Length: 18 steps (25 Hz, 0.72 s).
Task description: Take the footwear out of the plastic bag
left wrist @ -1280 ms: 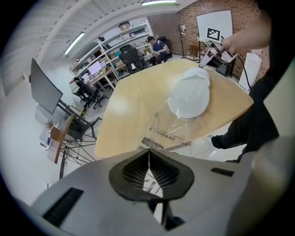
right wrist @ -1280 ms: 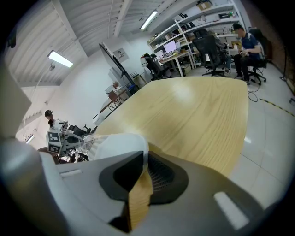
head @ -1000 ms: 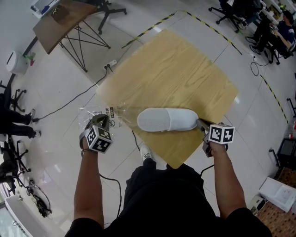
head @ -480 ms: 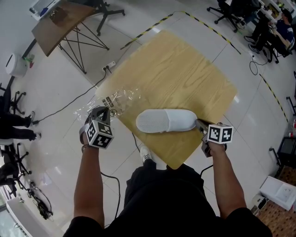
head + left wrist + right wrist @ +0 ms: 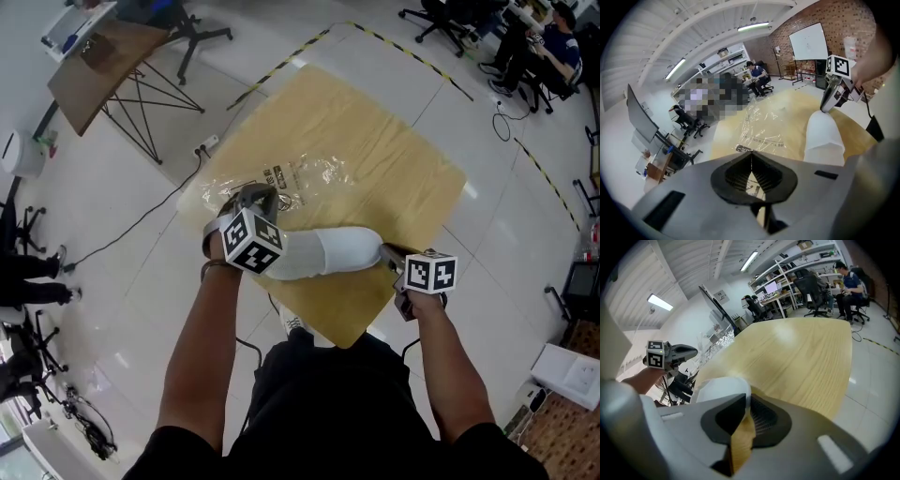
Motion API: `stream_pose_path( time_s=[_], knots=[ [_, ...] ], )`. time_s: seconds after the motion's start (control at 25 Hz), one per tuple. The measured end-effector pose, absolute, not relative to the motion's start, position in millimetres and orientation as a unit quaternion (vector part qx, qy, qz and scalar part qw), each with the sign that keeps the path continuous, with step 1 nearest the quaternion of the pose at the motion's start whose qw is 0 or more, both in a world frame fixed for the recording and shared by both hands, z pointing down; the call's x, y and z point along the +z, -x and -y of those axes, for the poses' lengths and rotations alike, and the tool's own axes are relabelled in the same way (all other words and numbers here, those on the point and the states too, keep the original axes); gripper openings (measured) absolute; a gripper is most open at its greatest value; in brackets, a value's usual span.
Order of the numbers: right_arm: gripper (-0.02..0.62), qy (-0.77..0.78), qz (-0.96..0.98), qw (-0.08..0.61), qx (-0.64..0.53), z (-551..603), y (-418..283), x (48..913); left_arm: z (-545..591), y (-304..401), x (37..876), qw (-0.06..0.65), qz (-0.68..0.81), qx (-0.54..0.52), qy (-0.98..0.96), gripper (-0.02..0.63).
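My left gripper (image 5: 251, 197) is closed tight on the flat plastic bag (image 5: 309, 176). My right gripper (image 5: 388, 256) clamps the end of the white slipper (image 5: 328, 253), which lies outside the bag near the table (image 5: 403, 169) corner. A careless tug could drag it over the edge.

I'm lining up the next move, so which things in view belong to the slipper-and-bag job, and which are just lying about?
Job: white slipper, nipped by the right claw; clear plastic bag, pinched in the left claw; wooden table under both.

Lying about: folding table, office chairs, power strip, striped floor tape.
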State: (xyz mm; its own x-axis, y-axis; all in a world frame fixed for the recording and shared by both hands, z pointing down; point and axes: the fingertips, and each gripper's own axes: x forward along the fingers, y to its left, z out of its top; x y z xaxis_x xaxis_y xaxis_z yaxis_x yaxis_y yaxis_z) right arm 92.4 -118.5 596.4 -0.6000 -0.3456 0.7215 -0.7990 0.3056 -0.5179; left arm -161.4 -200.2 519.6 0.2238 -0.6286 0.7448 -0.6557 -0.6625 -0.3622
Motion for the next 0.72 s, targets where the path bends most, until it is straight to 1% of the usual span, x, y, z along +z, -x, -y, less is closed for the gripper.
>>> stream_pose_path(
  time_s=[0.24,0.56,0.64,0.72],
  knots=[
    [0.035,-0.374,0.765,0.244,0.464,117,-96,597,220,97,545,0.009,0.342,0.486,-0.804,0.009],
    [0.035,-0.379,0.759,0.237,0.474,116,-106,600,225,74,575,0.012,0.306,0.506,-0.806,0.011],
    [0.038,-0.38,0.76,0.234,0.473,117,-106,600,228,72,577,0.013,0.308,0.499,-0.81,0.033],
    [0.048,-0.381,0.763,0.233,0.466,117,-105,598,230,72,572,0.013,0.317,0.487,-0.814,0.083]
  ],
)
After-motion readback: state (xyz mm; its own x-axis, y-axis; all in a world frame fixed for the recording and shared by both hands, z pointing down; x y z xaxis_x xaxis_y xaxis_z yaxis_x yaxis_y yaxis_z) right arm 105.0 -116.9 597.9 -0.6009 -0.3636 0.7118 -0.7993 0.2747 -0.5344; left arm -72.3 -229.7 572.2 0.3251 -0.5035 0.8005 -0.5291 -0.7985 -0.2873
